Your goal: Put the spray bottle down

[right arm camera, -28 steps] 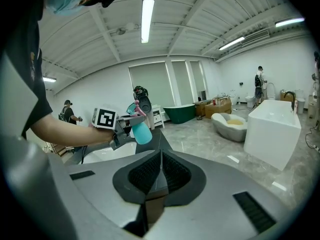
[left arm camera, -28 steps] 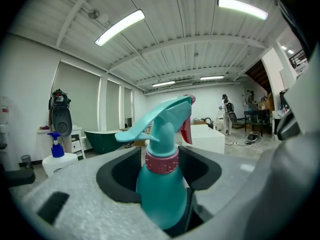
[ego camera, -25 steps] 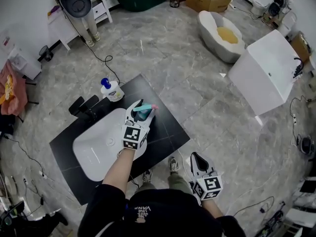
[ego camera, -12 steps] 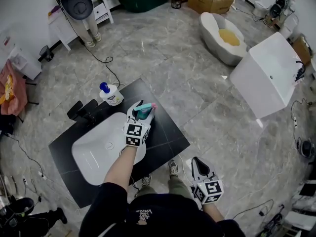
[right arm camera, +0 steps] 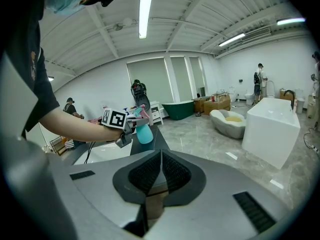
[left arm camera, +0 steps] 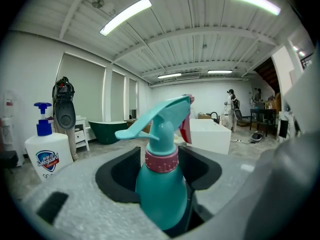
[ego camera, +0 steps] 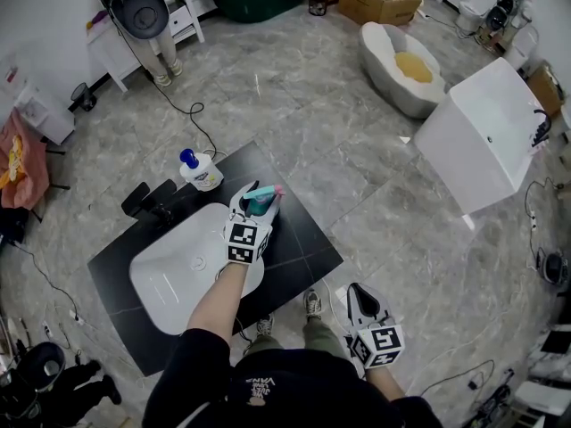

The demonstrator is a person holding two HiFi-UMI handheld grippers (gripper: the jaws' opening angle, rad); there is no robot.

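My left gripper [ego camera: 253, 201] clamps the bottle [left arm camera: 162, 186] near the counter [ego camera: 303, 239] edge; released tilted, it could topple. Right gripper [right arm camera: 159, 159] closed, empty.

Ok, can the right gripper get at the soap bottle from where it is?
Probably not directly: the right gripper hangs low beside the counter, and the left gripper holding the spray bottle sits between it and the soap bottle.

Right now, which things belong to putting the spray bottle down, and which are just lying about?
In the job:
spray bottle
left gripper, holding it
black counter

Lying about:
soap pump
sink
tap
bathtub
right gripper, shut and empty
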